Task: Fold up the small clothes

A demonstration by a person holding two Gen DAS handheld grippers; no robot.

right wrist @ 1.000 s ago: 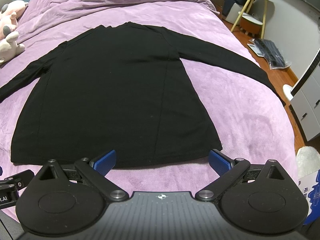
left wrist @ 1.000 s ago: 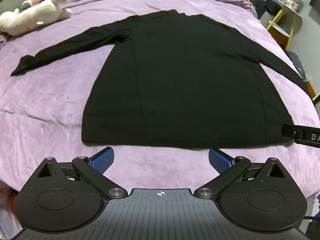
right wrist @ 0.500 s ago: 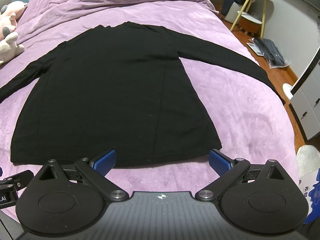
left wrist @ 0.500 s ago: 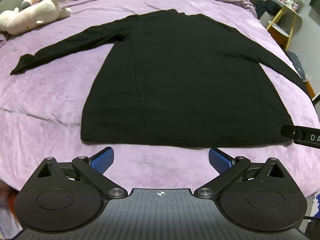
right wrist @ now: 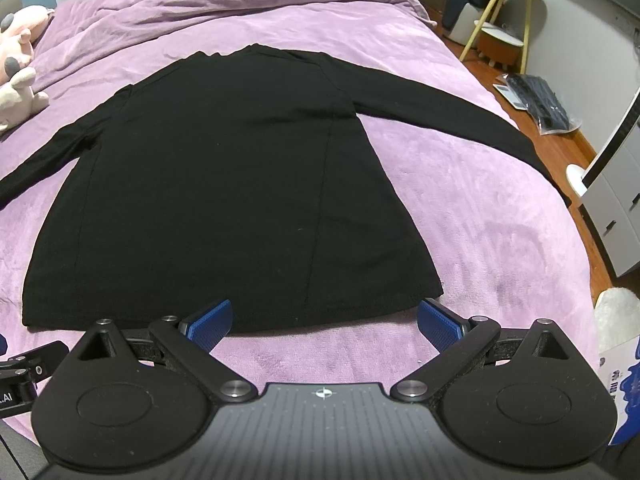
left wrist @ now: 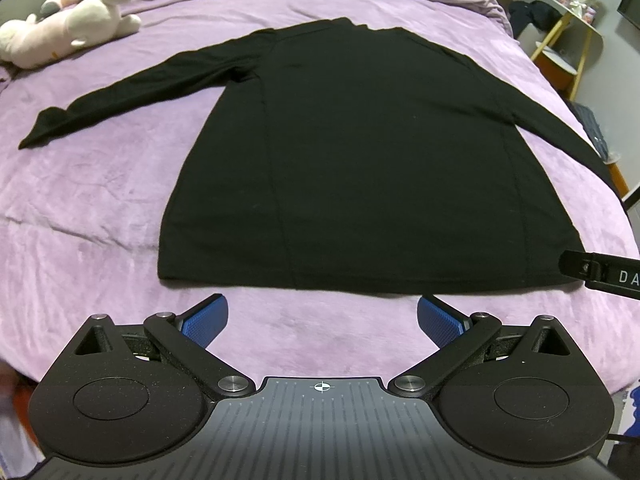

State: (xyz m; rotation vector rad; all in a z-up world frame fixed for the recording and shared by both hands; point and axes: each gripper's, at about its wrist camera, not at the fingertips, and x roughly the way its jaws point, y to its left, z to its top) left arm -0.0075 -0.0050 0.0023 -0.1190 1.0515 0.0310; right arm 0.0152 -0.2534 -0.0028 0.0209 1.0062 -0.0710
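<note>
Both views are lit evenly by soft indoor light, moderately bright, with no hard shadows on the purple bedspread (left wrist: 100, 200). The black long-sleeved top (left wrist: 360, 160) reads as a nearly featureless dark mass, only its seams faintly visible. Strong fisheye distortion bows the bed's edges and bends the furniture at the right border. The centre is sharp; the lower left corner of the left wrist view is blurred. No glare appears.

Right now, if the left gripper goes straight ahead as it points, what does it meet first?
Probably the near hem of the black shirt, after a bare strip of purple blanket; the open left gripper holds nothing, though its height is unclear.
</note>
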